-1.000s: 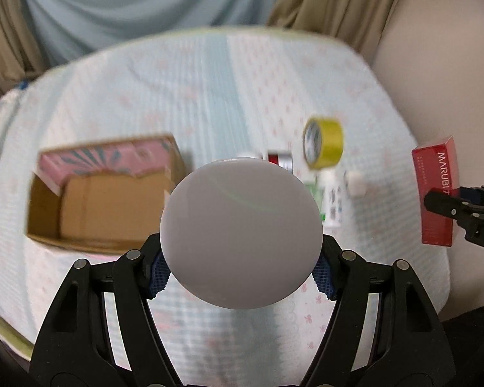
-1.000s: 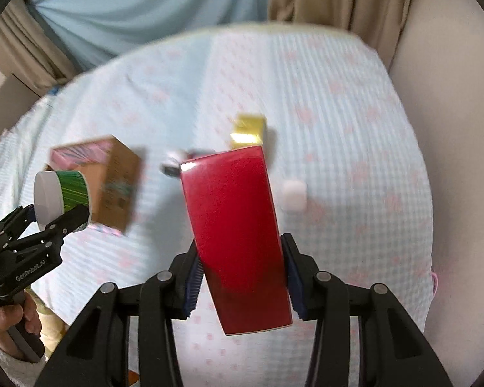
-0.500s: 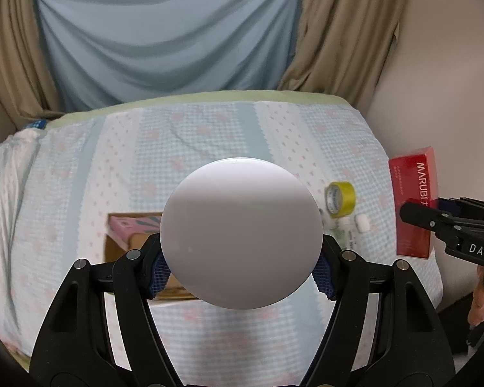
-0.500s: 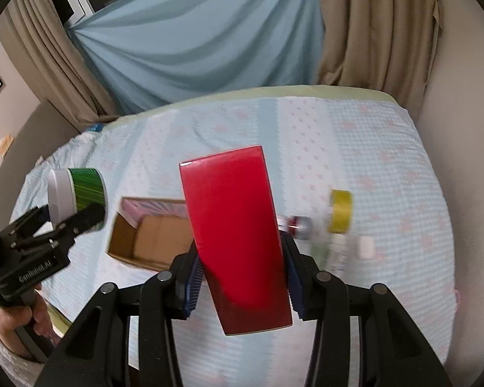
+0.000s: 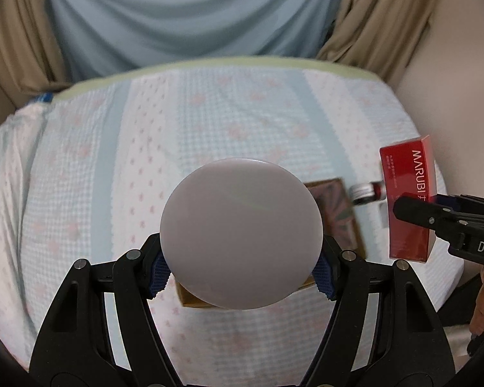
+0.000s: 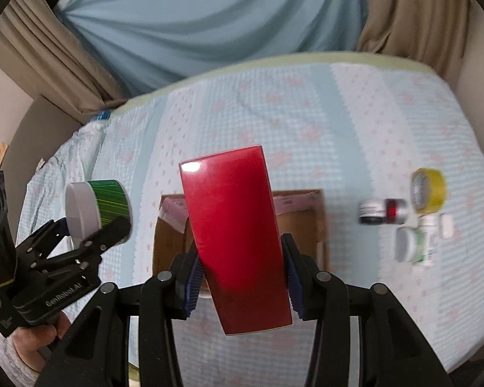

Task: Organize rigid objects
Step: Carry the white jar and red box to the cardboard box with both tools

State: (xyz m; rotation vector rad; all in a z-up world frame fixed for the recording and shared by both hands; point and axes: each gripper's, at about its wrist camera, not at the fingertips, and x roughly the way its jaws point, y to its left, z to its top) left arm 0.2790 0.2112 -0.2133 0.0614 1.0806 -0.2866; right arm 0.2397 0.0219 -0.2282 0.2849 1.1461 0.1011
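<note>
My left gripper (image 5: 241, 274) is shut on a green jar with a white lid (image 5: 241, 237); the lid faces the camera. The jar also shows in the right wrist view (image 6: 95, 206), held in the air left of the box. My right gripper (image 6: 240, 277) is shut on a red carton (image 6: 235, 235), marked MARUBI in the left wrist view (image 5: 409, 200). An open cardboard box (image 6: 319, 225) sits on the bed behind the carton; the jar hides most of it in the left wrist view (image 5: 338, 206).
On the bedspread (image 6: 306, 122) to the right of the box lie a yellow tape roll (image 6: 429, 190), a small dark bottle with a red band (image 6: 382, 211), a green-and-white jar (image 6: 409, 245) and a small white block (image 6: 446, 225). Curtains (image 6: 193, 25) hang behind the bed.
Both views have swung left across the bed. The box now sits right behind the red carton, and the loose items have shifted to the right. Both grippers keep their hold.
</note>
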